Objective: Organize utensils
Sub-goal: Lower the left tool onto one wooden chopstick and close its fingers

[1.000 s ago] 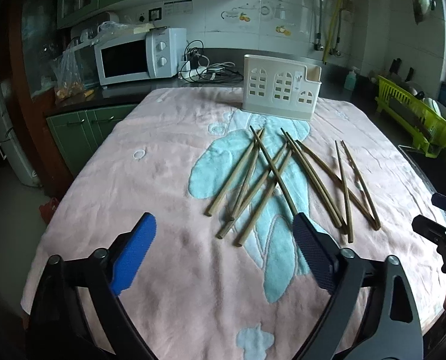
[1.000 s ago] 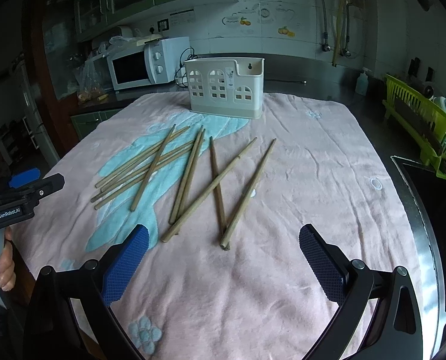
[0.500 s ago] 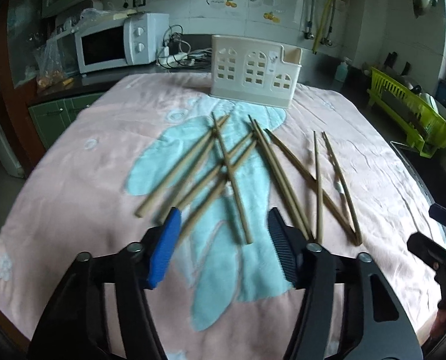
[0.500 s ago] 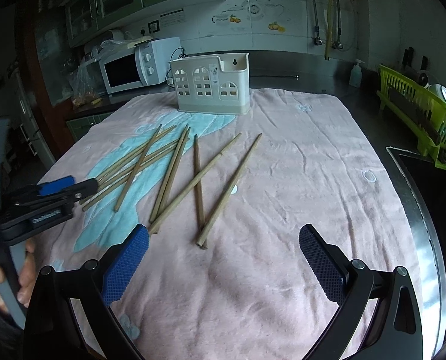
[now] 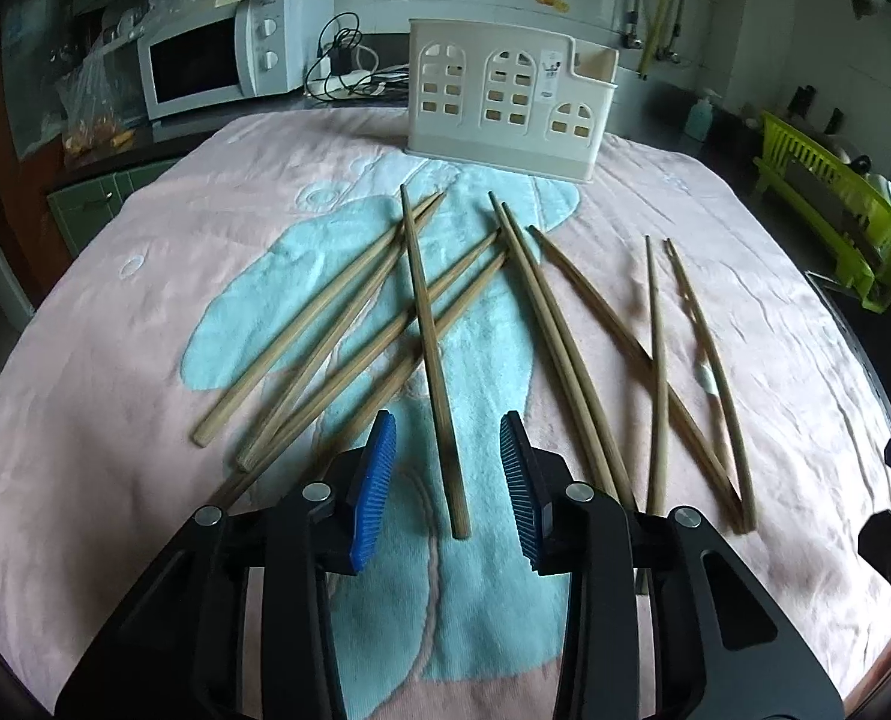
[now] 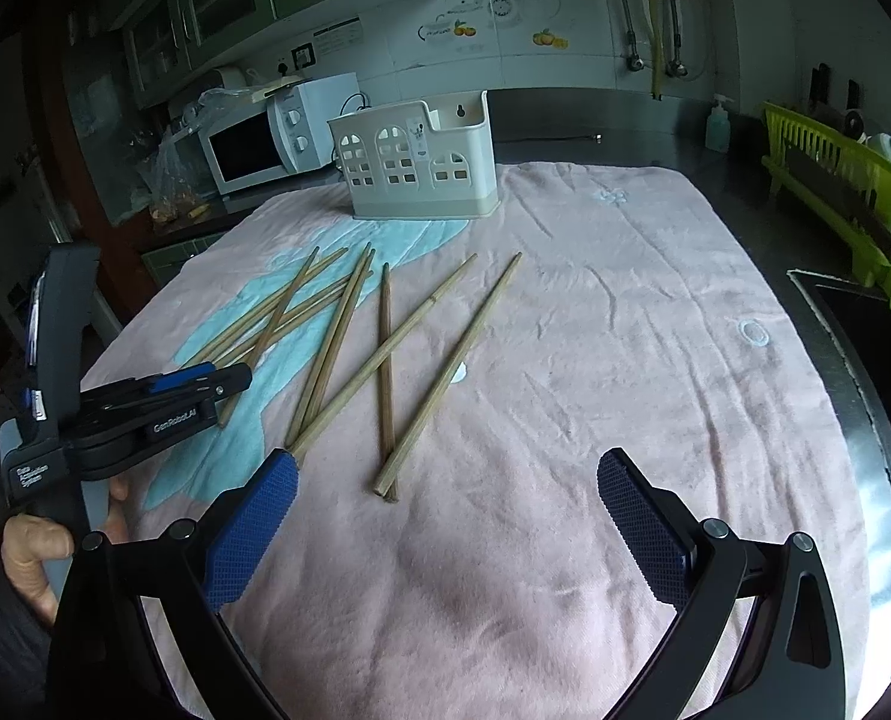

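Note:
Several wooden chopsticks point(image 5: 385, 324) lie scattered on a pink and blue towel point(image 5: 145, 312). A cream utensil holder point(image 5: 508, 99) stands at the towel's far edge; it also shows in the right wrist view point(image 6: 418, 159). My left gripper point(image 5: 448, 480) is partly open, its blue pads on either side of the near end of one chopstick point(image 5: 430, 348), not touching it. My right gripper point(image 6: 445, 531) is wide open and empty, just short of the near ends of two chopsticks point(image 6: 388, 372). The left gripper shows at the left of the right wrist view point(image 6: 229, 384).
A white microwave point(image 5: 223, 63) and cables sit on the counter behind the towel's far left. A green dish rack point(image 5: 835, 216) stands at the right, beside a dark sink edge point(image 6: 853, 360). The towel's right half point(image 6: 655, 312) holds no chopsticks.
My left gripper has moved forward and down to the chopsticks and narrowed its jaws around one chopstick's near end. My right gripper has stayed wide open and shifted only slightly.

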Motion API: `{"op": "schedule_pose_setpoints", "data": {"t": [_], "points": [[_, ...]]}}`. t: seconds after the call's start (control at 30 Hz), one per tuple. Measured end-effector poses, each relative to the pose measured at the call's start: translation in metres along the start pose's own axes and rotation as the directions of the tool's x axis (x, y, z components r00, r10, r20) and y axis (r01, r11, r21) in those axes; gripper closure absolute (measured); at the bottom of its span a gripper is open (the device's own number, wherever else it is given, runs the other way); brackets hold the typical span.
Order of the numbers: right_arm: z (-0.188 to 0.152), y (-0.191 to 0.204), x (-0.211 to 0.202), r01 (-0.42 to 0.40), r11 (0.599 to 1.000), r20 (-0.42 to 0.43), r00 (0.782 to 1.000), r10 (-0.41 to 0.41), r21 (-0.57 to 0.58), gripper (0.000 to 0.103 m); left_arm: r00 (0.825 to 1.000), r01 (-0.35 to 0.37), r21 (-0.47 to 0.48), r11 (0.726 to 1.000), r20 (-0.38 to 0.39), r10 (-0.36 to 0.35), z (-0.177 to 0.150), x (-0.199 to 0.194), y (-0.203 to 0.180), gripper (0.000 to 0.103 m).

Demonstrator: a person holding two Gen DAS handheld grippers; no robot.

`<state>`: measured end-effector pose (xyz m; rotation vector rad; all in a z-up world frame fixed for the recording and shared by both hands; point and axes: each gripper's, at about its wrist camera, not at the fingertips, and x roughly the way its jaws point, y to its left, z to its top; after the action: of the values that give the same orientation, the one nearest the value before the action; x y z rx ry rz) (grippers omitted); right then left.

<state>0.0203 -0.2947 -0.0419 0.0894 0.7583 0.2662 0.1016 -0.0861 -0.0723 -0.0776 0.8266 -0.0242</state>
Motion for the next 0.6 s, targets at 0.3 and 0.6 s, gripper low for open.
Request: {"op": "schedule_pose_setpoints", "data": {"t": [0.3, 0.6], "points": [[0.002, -0.003, 0.008, -0.026, 1.0, -0.009, 1.0, 0.026, 0.007, 0.006, 1.0, 0.001, 0.01, 1.0, -0.017, 0.0, 0.004, 0.01, -0.001, 0.071], [0.002, -0.006, 0.015, -0.039, 0.999, -0.02, 0.999, 0.039, 0.017, 0.006, 0.999, 0.004, -0.014, 1.0, -0.049, -0.005, 0.004, 0.022, 0.001, 0.076]]}}
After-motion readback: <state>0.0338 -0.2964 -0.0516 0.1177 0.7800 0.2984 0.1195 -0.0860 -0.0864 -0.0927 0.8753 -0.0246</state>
